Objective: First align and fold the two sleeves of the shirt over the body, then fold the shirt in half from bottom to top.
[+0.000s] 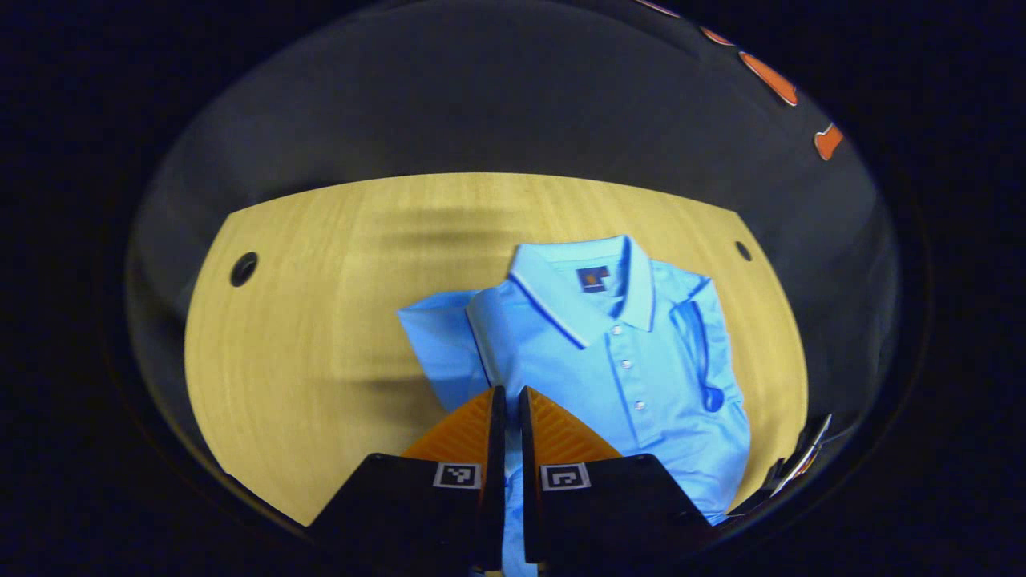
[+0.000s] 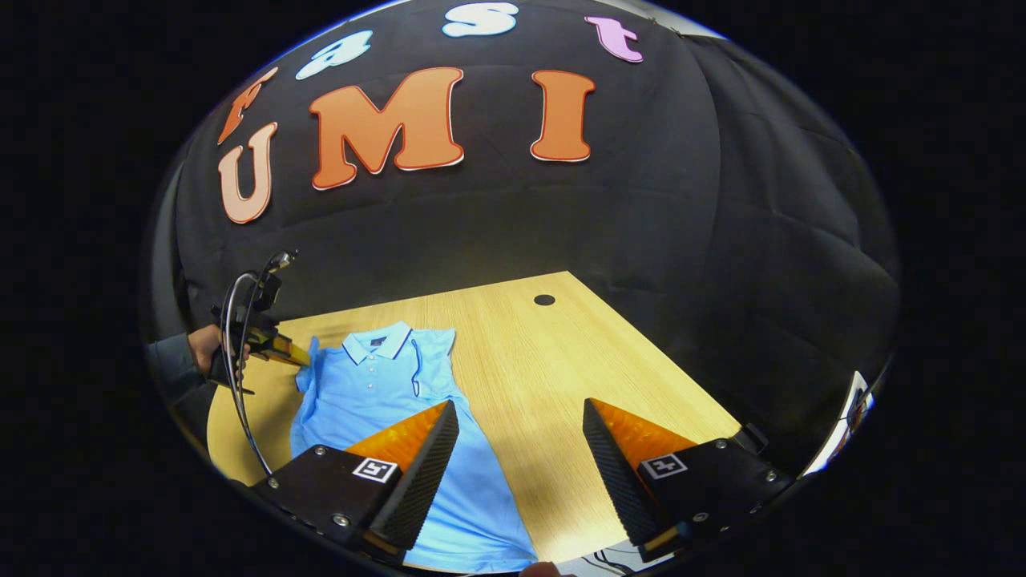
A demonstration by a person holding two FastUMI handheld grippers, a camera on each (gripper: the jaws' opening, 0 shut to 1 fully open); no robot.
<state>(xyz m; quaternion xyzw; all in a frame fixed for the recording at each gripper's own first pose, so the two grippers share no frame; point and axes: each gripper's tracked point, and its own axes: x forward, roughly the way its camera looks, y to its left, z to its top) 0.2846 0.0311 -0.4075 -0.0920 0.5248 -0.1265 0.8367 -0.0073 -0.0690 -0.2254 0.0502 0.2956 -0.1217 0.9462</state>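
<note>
Sleeve-folding step: left tool (image 1: 506, 401) is clamping the shirt (image 1: 593, 361) sleeve; right tool (image 2: 521, 421) is hanging apart, next gripping the hem.

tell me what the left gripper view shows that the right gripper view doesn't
Left gripper view: the left claw shut on a pinch of the shirt's blue fabric, with the collar tag and placket buttons up close.
Right gripper view: the right claw open above the table, a hand holding the other tool at the shirt's shoulder, and the shirt's lower half.
Both: the light blue polo shirt lying face up on the wooden table, which has a round hole.
</note>
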